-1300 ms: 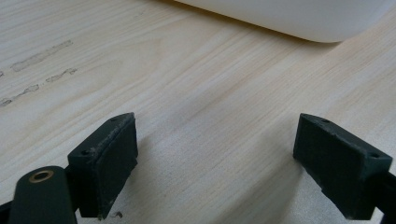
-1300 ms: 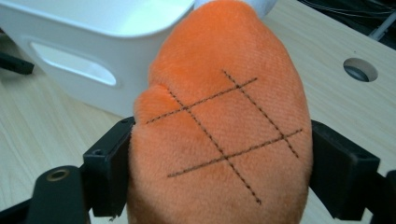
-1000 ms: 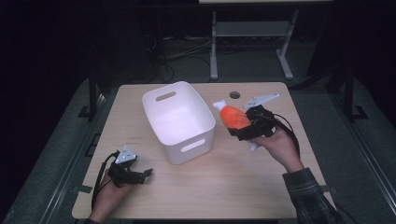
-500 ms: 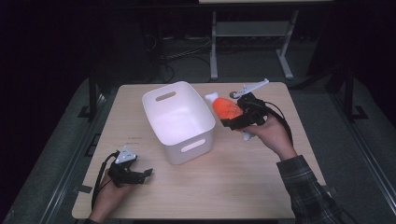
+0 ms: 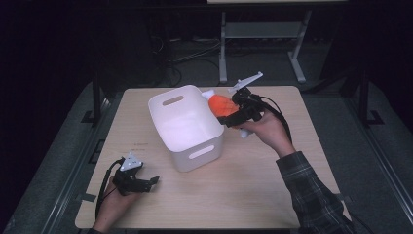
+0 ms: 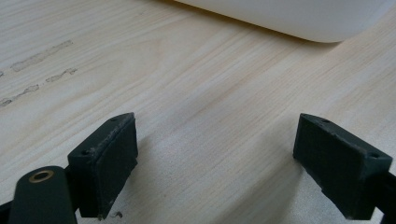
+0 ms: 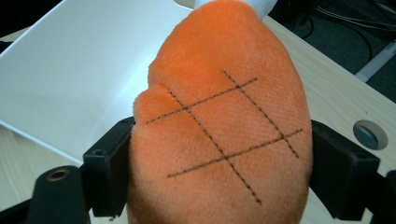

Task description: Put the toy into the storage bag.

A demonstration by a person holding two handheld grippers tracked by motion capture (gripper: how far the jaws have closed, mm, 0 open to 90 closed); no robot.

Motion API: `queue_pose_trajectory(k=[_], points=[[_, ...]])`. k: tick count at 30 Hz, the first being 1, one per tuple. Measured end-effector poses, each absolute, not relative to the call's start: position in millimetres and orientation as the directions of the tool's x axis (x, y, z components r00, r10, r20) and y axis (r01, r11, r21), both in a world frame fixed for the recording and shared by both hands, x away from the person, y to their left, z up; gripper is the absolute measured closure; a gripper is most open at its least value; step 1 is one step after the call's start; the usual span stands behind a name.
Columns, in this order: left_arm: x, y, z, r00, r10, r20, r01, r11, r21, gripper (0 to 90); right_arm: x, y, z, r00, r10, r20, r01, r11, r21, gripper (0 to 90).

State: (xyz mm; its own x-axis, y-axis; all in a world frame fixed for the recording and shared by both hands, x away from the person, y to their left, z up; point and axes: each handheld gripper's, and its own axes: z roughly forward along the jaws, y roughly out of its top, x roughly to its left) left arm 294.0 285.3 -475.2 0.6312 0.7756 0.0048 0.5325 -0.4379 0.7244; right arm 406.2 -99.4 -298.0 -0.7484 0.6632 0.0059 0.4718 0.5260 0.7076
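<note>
An orange plush toy with dark stitched cross lines and a white tip sits squeezed between both pads of my right gripper, which is shut on it. The toy hangs just off the right rim of the white plastic bin, level with its top edge. The bin's white inside lies to the toy's left in the right gripper view. My left gripper rests low on the wooden table near its front left corner, open, with bare wood between its pads.
The bin's bottom corner lies ahead of the left gripper. A round cable hole is set in the table's far right part. A metal stand and cables lie on the dark floor beyond the table's far edge.
My right gripper has carried the orange toy up and leftwards, from beside the bin to its right rim. The left gripper has stayed put.
</note>
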Motion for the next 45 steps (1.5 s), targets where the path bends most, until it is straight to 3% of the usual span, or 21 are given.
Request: queue_pose_trajectory(k=[21,45], points=[[294,285,-475,0.632,0.775,0.005,0.533,-0.438,0.724,13.1,435,-38,-304,-0.751,0.660,-0.005,0.486,0.558,0.672,18.6],[294,285,-475,0.632,0.775,0.005,0.532,-0.439,0.724,13.1,448,-3,-322,-0.749,0.661,-0.026,0.499,0.591,0.634,18.5]])
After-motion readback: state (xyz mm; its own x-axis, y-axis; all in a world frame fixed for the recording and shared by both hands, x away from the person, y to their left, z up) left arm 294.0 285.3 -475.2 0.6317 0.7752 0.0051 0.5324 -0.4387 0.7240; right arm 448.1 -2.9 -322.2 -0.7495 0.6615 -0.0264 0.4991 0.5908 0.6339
